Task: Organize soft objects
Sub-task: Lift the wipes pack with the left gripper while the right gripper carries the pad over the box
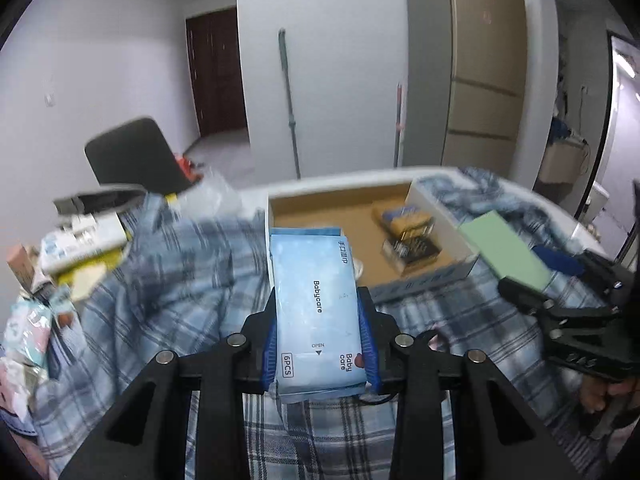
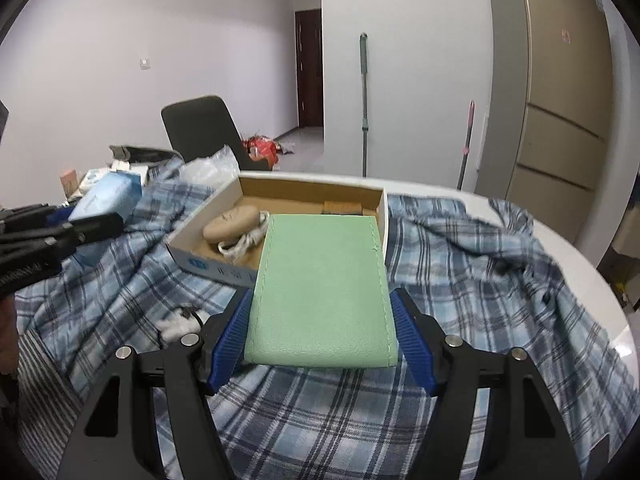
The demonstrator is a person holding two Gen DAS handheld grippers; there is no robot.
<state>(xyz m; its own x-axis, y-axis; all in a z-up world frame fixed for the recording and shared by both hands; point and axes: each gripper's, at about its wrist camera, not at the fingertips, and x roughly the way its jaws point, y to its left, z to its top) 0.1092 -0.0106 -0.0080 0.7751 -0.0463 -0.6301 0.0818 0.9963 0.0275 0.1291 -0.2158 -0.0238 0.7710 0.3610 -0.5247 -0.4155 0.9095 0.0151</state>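
My left gripper (image 1: 319,320) is shut on a light blue Babycare wipes pack (image 1: 316,304), held above the plaid cloth with its far end over the near wall of the cardboard box (image 1: 424,280). My right gripper (image 2: 322,320) is shut on a flat green pouch (image 2: 324,292), held in front of the same box (image 2: 212,264). In the left wrist view the right gripper (image 1: 520,288) shows at the right with the green pouch (image 1: 504,248). In the right wrist view the left gripper (image 2: 100,222) shows at the left with the blue pack (image 2: 108,196).
The box holds a tan oval object with a white cord (image 2: 232,222) and small dark and yellow packs (image 1: 404,236). A blue plaid cloth (image 2: 460,280) covers the white table (image 2: 592,280). A pile of packets (image 1: 60,256) lies at the left. A black chair (image 2: 204,128) stands behind.
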